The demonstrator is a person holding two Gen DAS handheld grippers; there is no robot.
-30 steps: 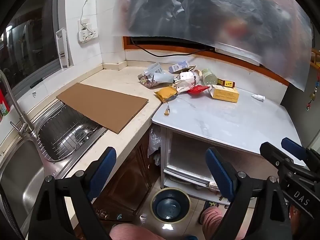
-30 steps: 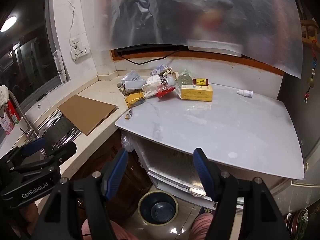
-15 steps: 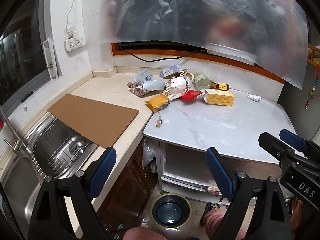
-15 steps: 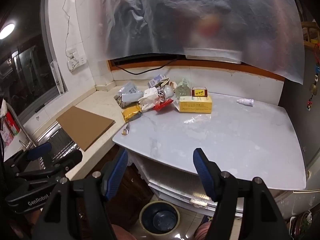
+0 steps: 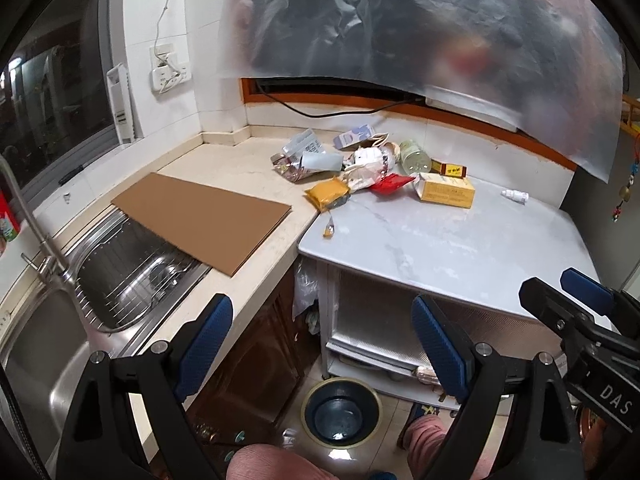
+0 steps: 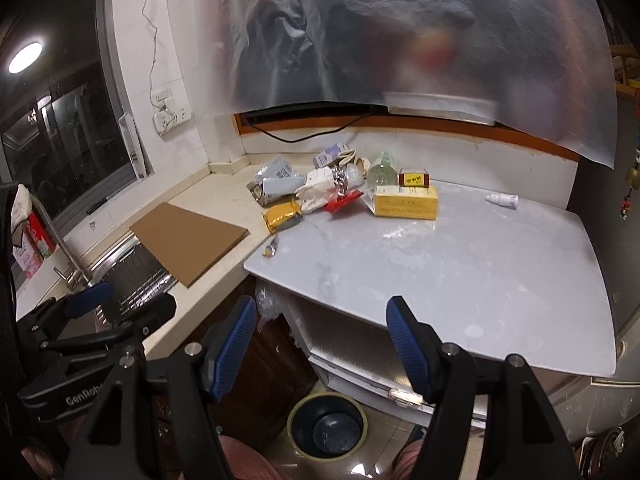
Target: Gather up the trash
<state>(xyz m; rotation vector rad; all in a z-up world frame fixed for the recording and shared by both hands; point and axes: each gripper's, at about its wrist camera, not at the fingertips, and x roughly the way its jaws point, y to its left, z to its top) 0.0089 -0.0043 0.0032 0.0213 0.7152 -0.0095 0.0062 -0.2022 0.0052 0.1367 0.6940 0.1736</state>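
Kitchen corner, white desk [image 6: 460,272] butting against the sink counter. Trash pile [image 6: 332,192] is sitting at the desk's far-left edge, well apart from both tools. Left hand-held gripper [image 5: 320,344] and right hand-held gripper [image 6: 320,348] are both hanging wide open, empty, angled down; probably lining up an approach. Bin [image 6: 327,424] is waiting on the floor below.

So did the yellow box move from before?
No. The yellow box still lies on the white table, right in front of the small red box, just as before; only the camera's view shifted.
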